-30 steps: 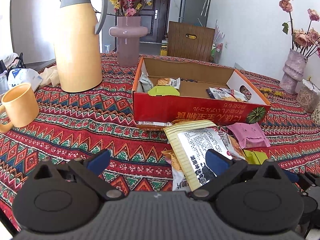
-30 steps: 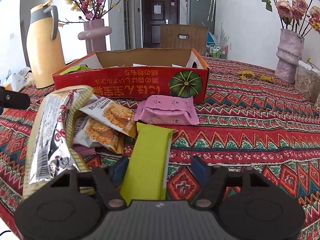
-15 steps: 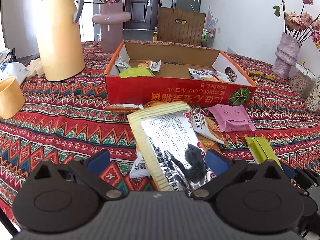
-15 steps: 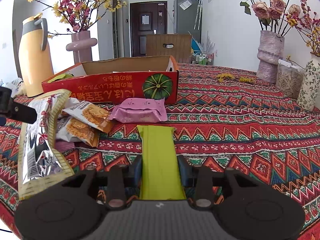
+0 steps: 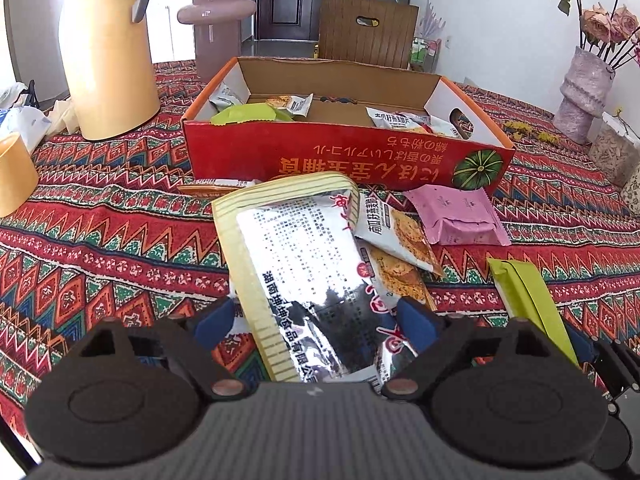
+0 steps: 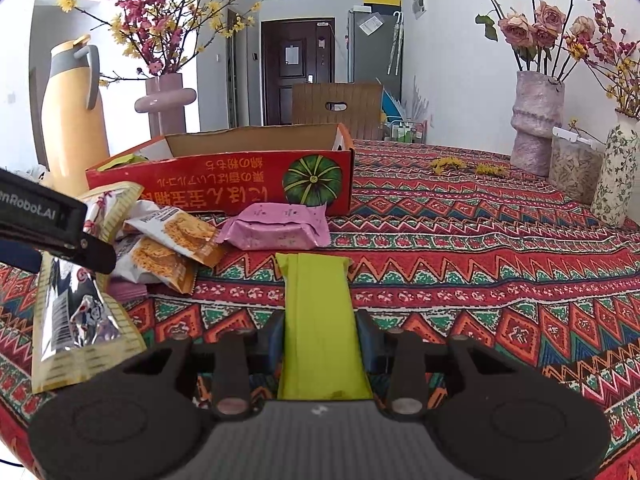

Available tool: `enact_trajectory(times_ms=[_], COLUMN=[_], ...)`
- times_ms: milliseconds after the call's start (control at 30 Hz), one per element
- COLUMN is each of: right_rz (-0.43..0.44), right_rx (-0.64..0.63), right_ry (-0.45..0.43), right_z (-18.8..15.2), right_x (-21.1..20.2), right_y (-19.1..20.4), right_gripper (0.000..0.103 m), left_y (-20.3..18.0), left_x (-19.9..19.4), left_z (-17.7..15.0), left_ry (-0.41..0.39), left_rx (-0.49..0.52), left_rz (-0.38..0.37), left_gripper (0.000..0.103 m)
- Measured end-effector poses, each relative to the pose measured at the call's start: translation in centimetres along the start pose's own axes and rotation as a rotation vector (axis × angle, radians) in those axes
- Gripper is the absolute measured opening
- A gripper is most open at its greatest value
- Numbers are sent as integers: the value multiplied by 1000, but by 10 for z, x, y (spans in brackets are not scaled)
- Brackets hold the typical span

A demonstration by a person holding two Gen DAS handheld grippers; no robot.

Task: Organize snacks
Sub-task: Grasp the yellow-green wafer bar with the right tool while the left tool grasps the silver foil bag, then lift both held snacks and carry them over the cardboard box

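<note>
My right gripper [image 6: 320, 340] is shut on a green snack bar [image 6: 318, 312], held a little above the patterned tablecloth; the bar also shows in the left wrist view [image 5: 528, 292]. My left gripper [image 5: 316, 320] is open, its blue pads on either side of a large silver and yellow snack bag [image 5: 304, 272], not closed on it. Cookie packets [image 5: 400, 240] and a pink packet [image 5: 456, 216] lie in front of the red cardboard box [image 5: 344, 156], which holds several snacks.
A yellow thermos jug [image 5: 108, 48] and a yellow cup [image 5: 12, 176] stand at the left. A pink vase [image 5: 216, 20] stands behind the box. Flower vases [image 6: 536, 120] and a jar [image 6: 576, 168] stand at the right on the tablecloth [image 6: 480, 260].
My right gripper closed on the green bar and lifted it. My left gripper moved right and forward so the silver bag now lies between its open fingers.
</note>
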State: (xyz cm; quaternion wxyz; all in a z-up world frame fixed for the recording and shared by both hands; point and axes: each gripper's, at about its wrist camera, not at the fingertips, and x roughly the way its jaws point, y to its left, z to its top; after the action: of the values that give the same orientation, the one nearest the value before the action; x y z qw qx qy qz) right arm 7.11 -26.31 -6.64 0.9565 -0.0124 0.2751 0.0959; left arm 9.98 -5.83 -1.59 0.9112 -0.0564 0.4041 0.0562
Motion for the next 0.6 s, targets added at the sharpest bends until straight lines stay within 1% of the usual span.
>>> enact_trajectory(times_ms=[133, 200, 233, 267, 300, 333, 400, 500, 600], right_rz=[2, 1, 1, 1, 1, 1, 2, 4, 11], right_rx=[1, 1, 1, 1, 2, 2, 3, 7, 12], right_ry=[-8, -11, -12, -14, -14, -15, -15, -15, -18], right_z=[-2, -2, -3, -3, -3, -3, -4, -3, -3], right_x=[-1, -1, -1, -1, -1, -2, -2, -3, -4], right_y=[-1, 0, 0, 0, 0, 0, 0, 0, -1], right_gripper=[36, 36, 36, 36, 36, 36, 36, 35, 35], left_y=[1, 1, 1, 2, 2, 3, 4, 6, 8], left_x=[1, -2, -3, -4, -5, -6, -8, -11, -14], left_z=[-1, -1, -1, -1, -1, -1, -2, -2, -1], left_ry=[2, -7, -11, -15, -17, -20, -25, -31, -40], left_rx=[-7, -3, -1, 1, 4, 7, 12, 13, 15], left_rz=[-3, -9, -12, -17, -20, -21, -25, -28, -27], left_gripper=[77, 67, 63, 56, 52, 50, 43, 38, 36])
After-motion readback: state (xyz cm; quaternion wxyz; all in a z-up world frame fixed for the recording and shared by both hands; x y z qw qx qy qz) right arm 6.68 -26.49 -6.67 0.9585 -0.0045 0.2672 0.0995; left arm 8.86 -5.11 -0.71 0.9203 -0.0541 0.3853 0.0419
